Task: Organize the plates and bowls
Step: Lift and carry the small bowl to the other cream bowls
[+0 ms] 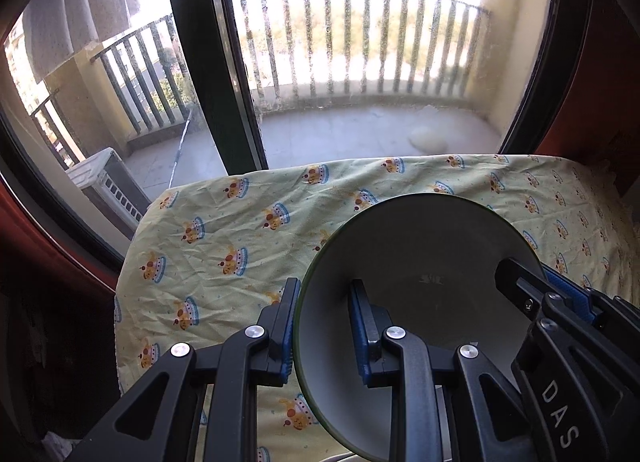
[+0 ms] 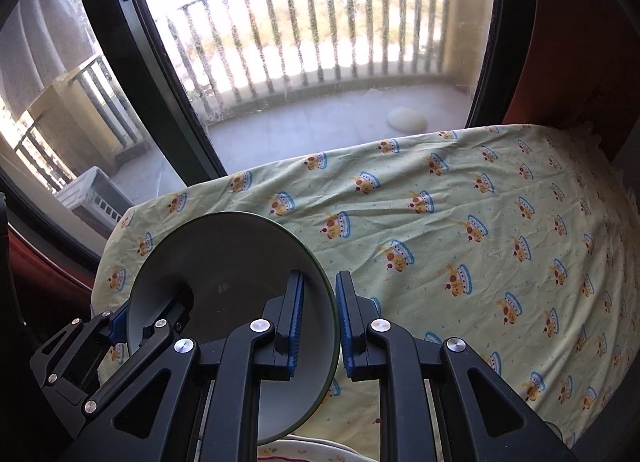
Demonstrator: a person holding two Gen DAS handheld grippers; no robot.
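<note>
A grey-white bowl (image 1: pixel 420 254) with a thin green rim hangs tilted above the cloth-covered table, held from both sides. My left gripper (image 1: pixel 325 302) is shut on the bowl's left rim, one blue pad outside the wall and one inside. The right gripper (image 1: pixel 540 278) clamps the opposite rim. In the right wrist view the same bowl (image 2: pixel 224 262) fills the lower left. There my right gripper (image 2: pixel 320 294) pinches its near rim, and the left gripper (image 2: pixel 150 308) grips the far side.
The table wears a wrinkled pale yellow cloth (image 2: pixel 460 230) printed with small cartoon figures. Behind it is a dark-framed glass door (image 1: pixel 224 74) onto a railed balcony (image 1: pixel 360 38). A white printed edge (image 2: pixel 312 450) shows at the bottom, under the bowl.
</note>
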